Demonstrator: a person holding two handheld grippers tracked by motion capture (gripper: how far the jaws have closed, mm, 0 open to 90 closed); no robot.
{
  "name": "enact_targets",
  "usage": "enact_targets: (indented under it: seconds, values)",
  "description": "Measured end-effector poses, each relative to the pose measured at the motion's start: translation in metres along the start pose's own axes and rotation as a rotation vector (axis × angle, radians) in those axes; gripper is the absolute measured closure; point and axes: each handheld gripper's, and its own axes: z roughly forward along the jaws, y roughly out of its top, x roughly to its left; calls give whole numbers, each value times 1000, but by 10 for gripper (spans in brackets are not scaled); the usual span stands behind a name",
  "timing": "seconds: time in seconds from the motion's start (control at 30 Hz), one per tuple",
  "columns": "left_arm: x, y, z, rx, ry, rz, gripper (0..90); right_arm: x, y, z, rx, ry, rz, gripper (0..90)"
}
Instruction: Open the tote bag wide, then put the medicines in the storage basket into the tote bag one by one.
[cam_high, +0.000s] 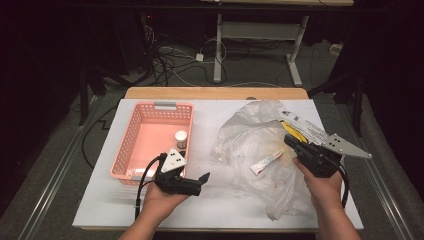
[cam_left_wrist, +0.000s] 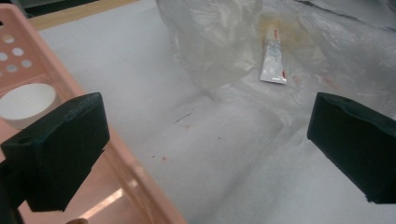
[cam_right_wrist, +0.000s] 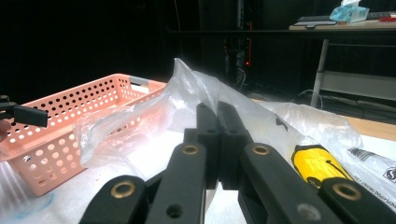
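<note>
White worktop: right gripper jaws pinch plastic bag; left gripper spread. Risk: bag tears, tube slides off.

Crumpled clear plastic bag spread on white table, one edge pinched up at right, small white tube lying flat on it, yellow item partly inside bag.
</note>
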Motion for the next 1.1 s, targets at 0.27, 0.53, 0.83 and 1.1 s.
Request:
enact_targets:
  seconds: [0.27,0.53,0.83,1.1]
  values:
    - [32,1,-20,17,92,-36,0,-3,-2,6,11,-10,11,900]
    - [57,1,-36,18,158,-74,0,0,0,7,12,-2,-4,900]
    - [78,8,-36,-2,201,-120,0,-4,1,2,3,-4,-2,900]
    - [89,24,-20,32,198,-137,16,-3,2,0,-5,2,-2,900]
